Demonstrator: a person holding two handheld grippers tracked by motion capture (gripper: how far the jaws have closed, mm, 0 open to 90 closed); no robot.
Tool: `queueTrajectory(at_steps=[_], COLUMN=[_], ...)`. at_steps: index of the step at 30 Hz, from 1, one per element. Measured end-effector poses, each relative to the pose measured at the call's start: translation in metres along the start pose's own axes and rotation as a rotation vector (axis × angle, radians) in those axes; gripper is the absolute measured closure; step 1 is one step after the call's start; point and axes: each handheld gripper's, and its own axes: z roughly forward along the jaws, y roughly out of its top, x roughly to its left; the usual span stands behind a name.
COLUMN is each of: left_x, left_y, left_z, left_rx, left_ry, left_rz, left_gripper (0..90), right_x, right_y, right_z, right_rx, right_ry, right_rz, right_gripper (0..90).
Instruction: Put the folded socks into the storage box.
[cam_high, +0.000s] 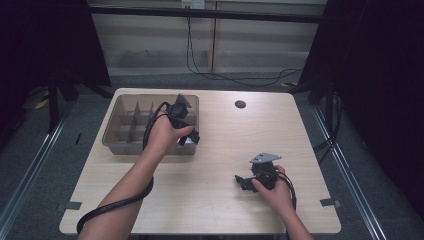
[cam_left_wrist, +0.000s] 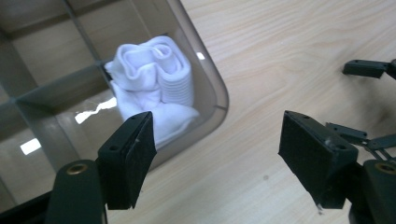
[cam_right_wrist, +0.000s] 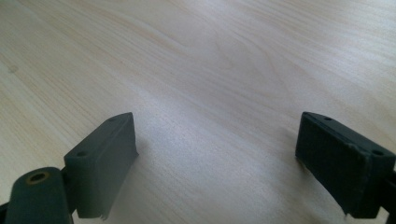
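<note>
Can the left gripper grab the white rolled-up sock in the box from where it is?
Probably yes. The left gripper is open and hangs just over the box's corner compartment, where the white rolled sock lies uncovered. Nothing sits between them; only the box wall is close.

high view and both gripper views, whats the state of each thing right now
left gripper: open, holds nothing, over the tray's near corner
right gripper: open, holds nothing, low over bare table
white sock: rolled up, lying in a corner compartment of the tray
tray: upright on the table, divided into compartments
table: bare light wood around the right gripper
</note>
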Motion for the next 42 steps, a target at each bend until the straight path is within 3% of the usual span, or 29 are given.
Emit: queueTrajectory(at_steps=[21, 35, 42], left_x=[-0.019, -0.041, -0.048], left_y=[-0.014, -0.026, -0.033], left_z=[0.003, 0.01, 0.017], left_rx=[0.008, 0.017, 0.022], left_ry=[-0.067, -0.116, -0.136], left_rz=[0.046, 0.123, 0.14], left_gripper=[26.2, 25.1, 24.1], right_x=[0.001, 0.001, 0.001], right_y=[0.0, 0.0, 0.0], right_z=[0.0, 0.0, 0.0], right_rx=[0.006, 0.008, 0.004], right_ry=[0.0, -0.004, -0.003], right_rz=[0.003, 0.003, -0.002], right_gripper=[11.9, 11.9, 11.9])
